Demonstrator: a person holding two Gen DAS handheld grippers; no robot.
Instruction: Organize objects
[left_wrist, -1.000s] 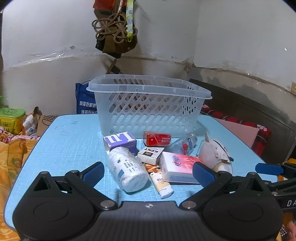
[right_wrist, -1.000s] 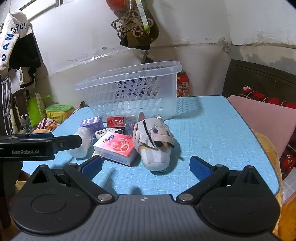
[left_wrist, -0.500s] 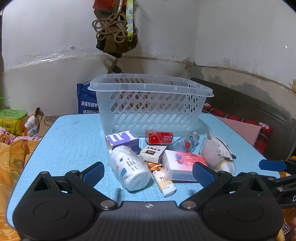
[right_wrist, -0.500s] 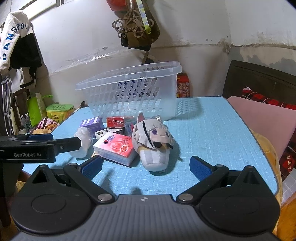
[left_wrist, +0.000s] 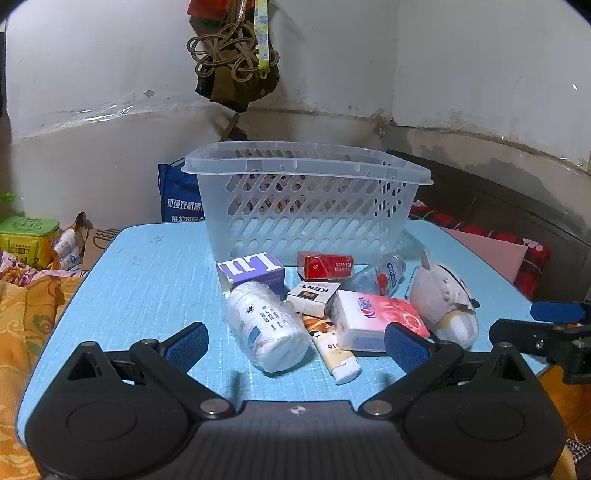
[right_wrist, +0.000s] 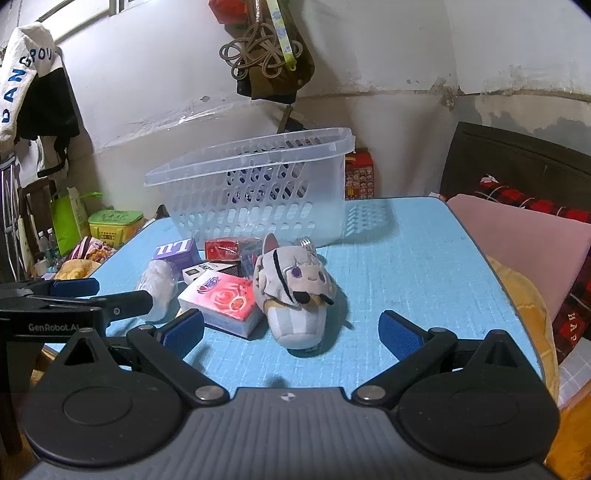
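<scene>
A clear plastic basket (left_wrist: 306, 206) stands at the back of the blue table (left_wrist: 147, 280); it also shows in the right wrist view (right_wrist: 255, 192). In front of it lie a purple box (left_wrist: 251, 271), a red cigarette pack (left_wrist: 325, 264), a KENT pack (left_wrist: 313, 297), a white bottle (left_wrist: 267, 328), a pink tissue pack (left_wrist: 373, 319), a tube (left_wrist: 334, 350), a small clear bottle (left_wrist: 376, 277) and a grey plush toy (right_wrist: 295, 291). My left gripper (left_wrist: 297, 343) is open, near the white bottle. My right gripper (right_wrist: 291, 332) is open, just before the plush toy.
A green box (right_wrist: 114, 221) and bags lie left of the table. A pink pillow (right_wrist: 517, 243) and red plaid bedding (right_wrist: 535, 201) lie right. Cords and a bag hang on the wall (right_wrist: 266, 55). A red carton (right_wrist: 358, 173) stands behind the basket.
Both grippers have drawn back slightly from the pile; the objects look a little farther and higher in view. Nothing on the table has moved.
</scene>
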